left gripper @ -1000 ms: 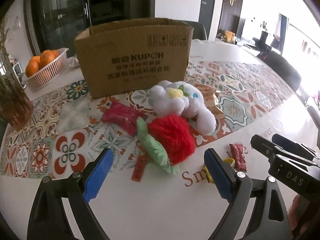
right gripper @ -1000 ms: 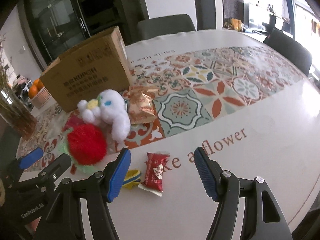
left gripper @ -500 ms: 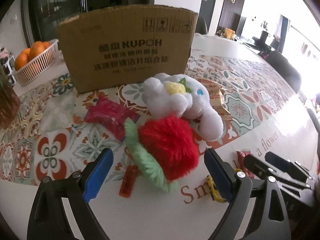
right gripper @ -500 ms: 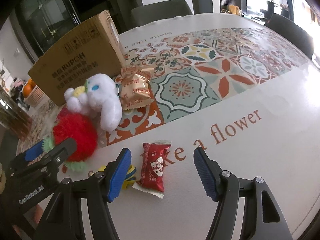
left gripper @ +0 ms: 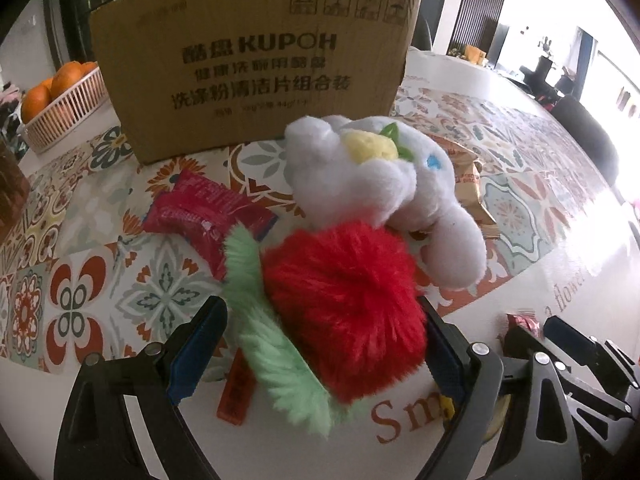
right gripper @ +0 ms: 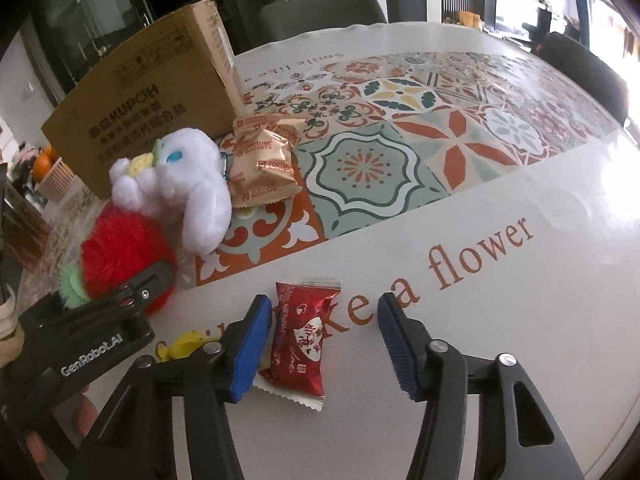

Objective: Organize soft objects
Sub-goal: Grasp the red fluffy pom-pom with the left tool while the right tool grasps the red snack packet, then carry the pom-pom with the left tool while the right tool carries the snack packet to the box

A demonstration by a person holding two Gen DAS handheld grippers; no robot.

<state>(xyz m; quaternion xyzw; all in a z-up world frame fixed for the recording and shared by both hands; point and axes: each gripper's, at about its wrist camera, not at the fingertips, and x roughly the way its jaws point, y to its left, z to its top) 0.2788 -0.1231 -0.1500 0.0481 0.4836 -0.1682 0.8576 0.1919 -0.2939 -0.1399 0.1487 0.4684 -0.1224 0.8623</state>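
Observation:
A red fluffy plush with a green fringe [left gripper: 344,312] lies on the table between the open fingers of my left gripper [left gripper: 320,352]; it also shows in the right wrist view [right gripper: 124,252]. A white plush bunny [left gripper: 376,184] leans against its far side, also in the right wrist view [right gripper: 188,192]. A brown cardboard box [left gripper: 256,56] stands behind them. My right gripper [right gripper: 320,344] is open, its jaws either side of a small red candy packet [right gripper: 300,340] on the white table.
A red snack packet [left gripper: 204,216] lies left of the plushes and a small red strip [left gripper: 236,396] lies by my left finger. Gold biscuit packets [right gripper: 264,160] lie right of the bunny. A basket of oranges [left gripper: 60,100] stands far left. A yellow item [right gripper: 184,344] lies near the grippers.
My left gripper has moved forward so the red plush now sits between its fingers. My right gripper has moved slightly closer to the red candy packet.

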